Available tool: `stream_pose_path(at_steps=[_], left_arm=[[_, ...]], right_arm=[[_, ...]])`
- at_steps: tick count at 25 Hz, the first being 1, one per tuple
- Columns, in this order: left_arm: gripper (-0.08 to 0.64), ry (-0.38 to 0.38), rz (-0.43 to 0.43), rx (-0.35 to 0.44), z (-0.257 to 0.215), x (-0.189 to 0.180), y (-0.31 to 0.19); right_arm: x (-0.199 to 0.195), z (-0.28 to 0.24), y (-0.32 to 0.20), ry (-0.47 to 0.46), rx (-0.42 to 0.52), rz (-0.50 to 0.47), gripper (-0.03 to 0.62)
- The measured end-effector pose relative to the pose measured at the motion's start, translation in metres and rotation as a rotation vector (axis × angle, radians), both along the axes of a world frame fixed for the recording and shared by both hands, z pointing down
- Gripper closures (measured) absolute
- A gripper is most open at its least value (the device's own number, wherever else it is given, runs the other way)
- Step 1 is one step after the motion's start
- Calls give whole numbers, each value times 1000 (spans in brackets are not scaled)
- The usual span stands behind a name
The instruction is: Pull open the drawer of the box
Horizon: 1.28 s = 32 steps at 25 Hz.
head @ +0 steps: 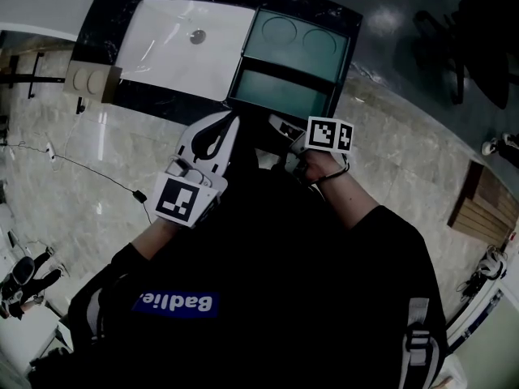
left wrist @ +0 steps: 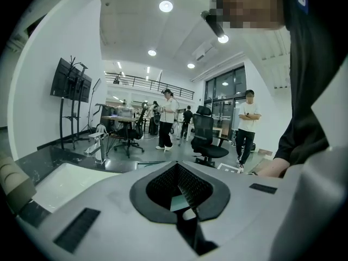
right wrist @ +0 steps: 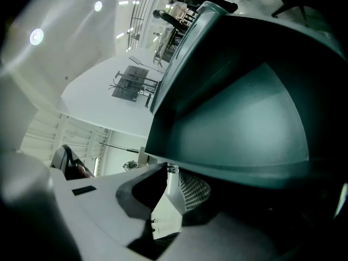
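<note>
A dark green box (head: pixel 296 32) stands on a black counter (head: pixel 154 102). Its drawer (head: pixel 280 94) juts out toward me at the front. My right gripper (head: pixel 281 128) reaches under the drawer's front lip. In the right gripper view the drawer front (right wrist: pixel 239 118) fills the picture, and the right gripper (right wrist: pixel 171 172) is shut on its lower edge. My left gripper (head: pixel 231 122) hovers just left of the drawer's corner. It is shut with nothing held, and its own view shows the left gripper (left wrist: pixel 176 165) with tips together, pointing out over the counter.
A white sink (head: pixel 186 47) lies in the counter left of the box, its basin (left wrist: pixel 65 181) and faucet (left wrist: pixel 99 145) showing in the left gripper view. Beyond are office chairs (left wrist: pixel 209 143) and several people standing. My dark torso fills the lower head view.
</note>
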<state>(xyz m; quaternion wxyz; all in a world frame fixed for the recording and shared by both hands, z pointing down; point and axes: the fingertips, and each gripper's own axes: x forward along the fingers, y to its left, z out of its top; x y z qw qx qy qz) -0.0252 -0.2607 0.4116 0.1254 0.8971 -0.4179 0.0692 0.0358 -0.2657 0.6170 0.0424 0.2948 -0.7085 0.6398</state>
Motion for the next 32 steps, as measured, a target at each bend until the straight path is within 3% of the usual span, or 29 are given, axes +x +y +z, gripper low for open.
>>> stream_pose_path(at_steps=[7, 15, 22, 27, 32], left_arm=[[569, -22, -31, 13, -5, -4, 9], [569, -71, -114, 16, -14, -5, 38], [569, -86, -153, 2, -11, -9, 69], [569, -52, -90, 43, -17, -11, 77], [569, -4, -2, 74, -20, -37, 86]], right_arm=[[2, 13, 4, -21, -33, 12, 526], [11, 4, 18, -8, 6, -17, 525], [15, -4, 37, -53, 17, -16, 525], [-1, -20, 61, -66, 51, -24, 525], [-3, -36, 71, -7, 107, 91, 525]])
